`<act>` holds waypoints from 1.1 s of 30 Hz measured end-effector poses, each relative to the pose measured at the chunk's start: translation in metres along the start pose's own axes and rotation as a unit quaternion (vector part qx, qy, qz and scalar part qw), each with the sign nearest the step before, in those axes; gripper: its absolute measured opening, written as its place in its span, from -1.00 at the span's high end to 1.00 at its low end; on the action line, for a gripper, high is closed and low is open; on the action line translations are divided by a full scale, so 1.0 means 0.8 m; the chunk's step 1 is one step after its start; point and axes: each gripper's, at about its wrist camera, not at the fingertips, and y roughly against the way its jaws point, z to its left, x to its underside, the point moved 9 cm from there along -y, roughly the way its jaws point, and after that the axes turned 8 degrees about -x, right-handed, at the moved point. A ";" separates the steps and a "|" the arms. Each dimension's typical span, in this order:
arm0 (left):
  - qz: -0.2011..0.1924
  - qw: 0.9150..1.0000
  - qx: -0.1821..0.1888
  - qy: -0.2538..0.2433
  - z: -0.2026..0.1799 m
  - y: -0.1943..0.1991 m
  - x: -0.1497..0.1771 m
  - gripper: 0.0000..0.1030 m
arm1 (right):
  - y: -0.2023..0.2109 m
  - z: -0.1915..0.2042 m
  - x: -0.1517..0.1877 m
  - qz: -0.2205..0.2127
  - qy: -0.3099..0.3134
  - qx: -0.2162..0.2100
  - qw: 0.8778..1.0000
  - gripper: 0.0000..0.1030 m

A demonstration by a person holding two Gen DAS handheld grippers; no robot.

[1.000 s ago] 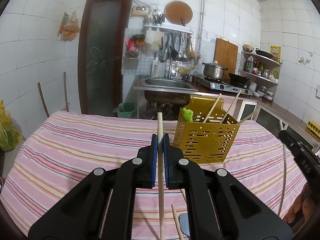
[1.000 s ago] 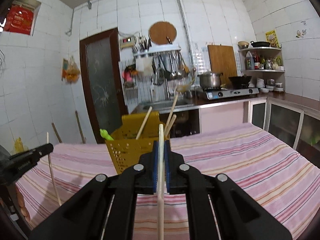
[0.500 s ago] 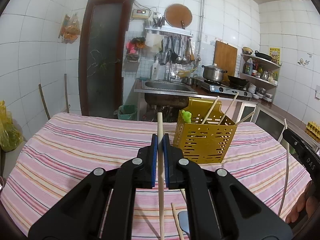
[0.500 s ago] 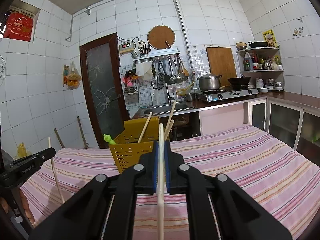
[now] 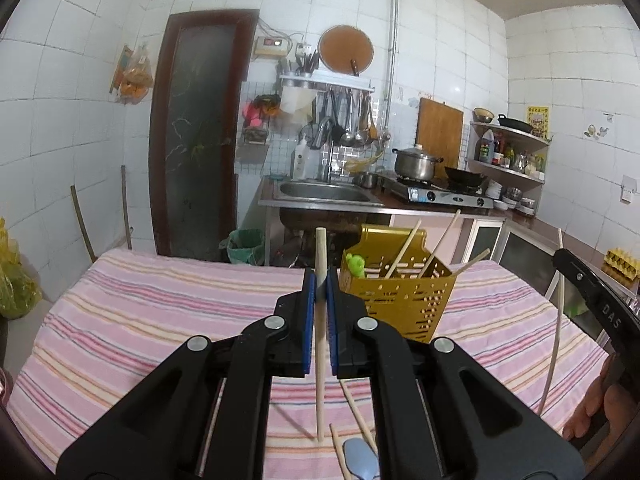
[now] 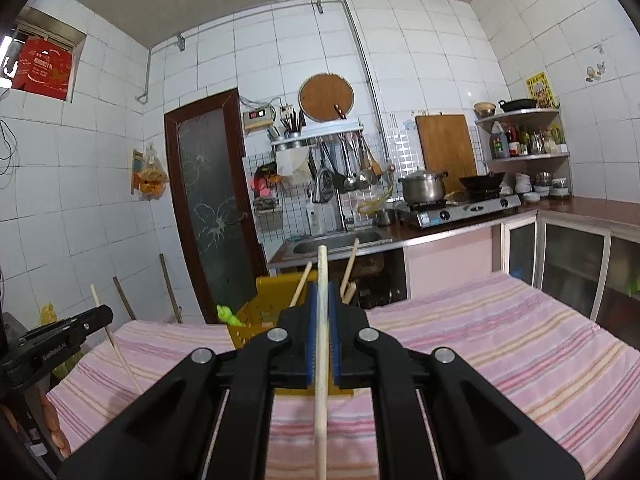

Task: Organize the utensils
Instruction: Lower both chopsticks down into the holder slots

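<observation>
Wooden chopsticks (image 5: 404, 254) lean in the perforated yellow holder (image 5: 400, 304)

Two grippers, the left gripper (image 5: 320, 280) and the right gripper (image 6: 323, 292), each clamp one chopstick. One yellow holder (image 5: 400, 300) carries three chopsticks and one green utensil (image 5: 354, 264). Two chopsticks and one spoon (image 5: 360, 460) lie on the tabletop.

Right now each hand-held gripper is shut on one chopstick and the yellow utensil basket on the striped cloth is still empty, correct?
Not quite. The yellow utensil basket is not empty: the left wrist view shows several chopsticks and a green-topped item standing in it. The rest holds: the left hand-held gripper and the right hand-held gripper are each shut on one chopstick.
</observation>
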 end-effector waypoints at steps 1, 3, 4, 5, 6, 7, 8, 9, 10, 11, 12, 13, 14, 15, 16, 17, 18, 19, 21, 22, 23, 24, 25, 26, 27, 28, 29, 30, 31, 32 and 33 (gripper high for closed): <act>-0.002 1.000 0.000 0.000 0.000 0.001 -0.001 0.91 | -0.001 0.001 -0.005 -0.004 0.000 0.000 1.000 0.88; -0.008 1.000 0.002 0.000 -0.001 0.001 -0.008 0.91 | -0.006 0.004 -0.015 -0.013 0.003 -0.001 1.000 0.88; -0.010 1.000 0.003 0.000 -0.002 0.001 -0.013 0.91 | -0.008 0.005 -0.018 -0.014 0.004 -0.002 1.000 0.88; -0.012 1.000 0.004 0.000 -0.004 0.000 -0.018 0.91 | -0.010 0.007 -0.022 -0.017 0.006 -0.003 1.000 0.88; -0.013 1.000 0.006 0.000 -0.005 0.000 -0.022 0.91 | -0.013 0.008 -0.027 -0.020 0.007 -0.003 1.000 0.88; -0.014 1.000 0.009 0.001 -0.006 -0.001 -0.026 0.91 | -0.015 0.009 -0.031 -0.023 0.008 -0.004 1.000 0.88; -0.016 1.000 0.011 0.002 -0.008 -0.001 -0.031 0.91 | -0.018 0.009 -0.035 -0.026 0.008 -0.005 1.000 0.88; -0.019 1.000 0.014 0.001 -0.011 0.000 -0.037 0.91 | -0.021 0.011 -0.040 -0.030 0.008 -0.006 1.000 0.88; -0.021 1.000 0.016 0.001 -0.013 -0.001 -0.042 0.91 | -0.024 0.012 -0.045 -0.033 0.007 -0.007 0.999 0.88; -0.025 0.999 0.020 0.000 -0.016 -0.002 -0.050 0.91 | -0.026 0.012 -0.050 -0.036 0.006 -0.008 0.999 0.88; -0.030 0.999 0.021 -0.002 -0.019 -0.001 -0.057 0.92 | -0.030 0.013 -0.058 -0.040 0.005 -0.010 0.999 0.88; -0.034 0.999 0.023 -0.003 -0.022 -0.002 -0.064 0.91 | -0.033 0.015 -0.063 -0.045 0.006 -0.010 0.999 0.88; -0.039 0.999 0.026 -0.003 -0.025 -0.002 -0.072 0.91 | -0.035 0.016 -0.067 -0.047 0.008 -0.010 0.999 0.88; -0.044 0.999 0.029 -0.002 -0.028 -0.003 -0.080 0.91 | -0.039 0.018 -0.074 -0.053 0.011 -0.010 0.998 0.88; -0.050 0.998 0.033 -0.001 -0.033 -0.003 -0.089 0.91 | -0.043 0.020 -0.080 -0.057 0.013 -0.009 0.998 0.88; -0.054 0.998 0.037 0.000 -0.037 -0.003 -0.097 0.91 | -0.047 0.021 -0.086 -0.061 0.013 -0.008 0.998 0.88; -0.059 0.997 0.041 0.000 -0.042 -0.004 -0.105 0.91 | -0.053 0.022 -0.093 -0.066 0.013 -0.008 0.998 0.88; -0.066 0.997 0.044 -0.002 -0.048 -0.005 -0.115 0.91 | -0.060 0.022 -0.101 -0.070 0.014 -0.008 0.997 0.88; -0.077 0.996 0.046 -0.006 -0.057 -0.009 -0.129 0.91 | -0.071 0.024 -0.112 -0.077 0.016 -0.006 0.997 0.88; -0.084 0.995 0.048 -0.006 -0.063 -0.013 -0.139 0.91 | -0.078 0.024 -0.119 -0.080 0.019 -0.005 0.997 0.88; -0.087 0.995 0.050 -0.006 -0.067 -0.017 -0.147 0.91 | -0.083 0.025 -0.123 -0.083 0.020 -0.003 0.996 0.88; -0.090 0.995 0.052 -0.004 -0.071 -0.023 -0.154 0.91 | -0.091 0.024 -0.130 -0.089 0.021 0.000 0.996 0.88; -0.092 0.994 0.053 -0.004 -0.075 -0.027 -0.160 0.91 | -0.098 0.023 -0.136 -0.094 0.021 0.002 0.995 0.88; -0.096 0.994 0.054 -0.005 -0.079 -0.032 -0.165 0.91 | -0.104 0.021 -0.141 -0.097 0.019 0.003 0.995 0.88; -0.102 0.993 0.053 -0.007 -0.083 -0.039 -0.172 0.91 | -0.112 0.020 -0.146 -0.101 0.016 0.004 0.995 0.88; -0.106 0.993 0.053 -0.010 -0.087 -0.045 -0.177 0.92 | -0.122 0.018 -0.150 -0.103 0.014 0.005 0.995 0.88; -0.110 0.993 0.052 -0.011 -0.089 -0.051 -0.181 0.92 | -0.129 0.018 -0.153 -0.105 0.013 0.004 0.994 0.88; -0.111 0.992 0.053 -0.012 -0.093 -0.061 -0.185 0.92 | -0.140 0.018 -0.155 -0.106 0.013 0.004 0.994 0.88; -0.111 0.992 0.054 -0.013 -0.096 -0.068 -0.187 0.92 | -0.149 0.018 -0.156 -0.106 0.015 0.004 0.994 0.88; -0.110 0.992 0.056 -0.014 -0.099 -0.076 -0.187 0.92 | -0.158 0.017 -0.157 -0.106 0.016 0.004 0.994 0.88; -0.111 0.992 0.055 -0.017 -0.103 -0.087 -0.187 0.92 | -0.167 0.016 -0.156 -0.106 0.018 0.004 0.994 0.88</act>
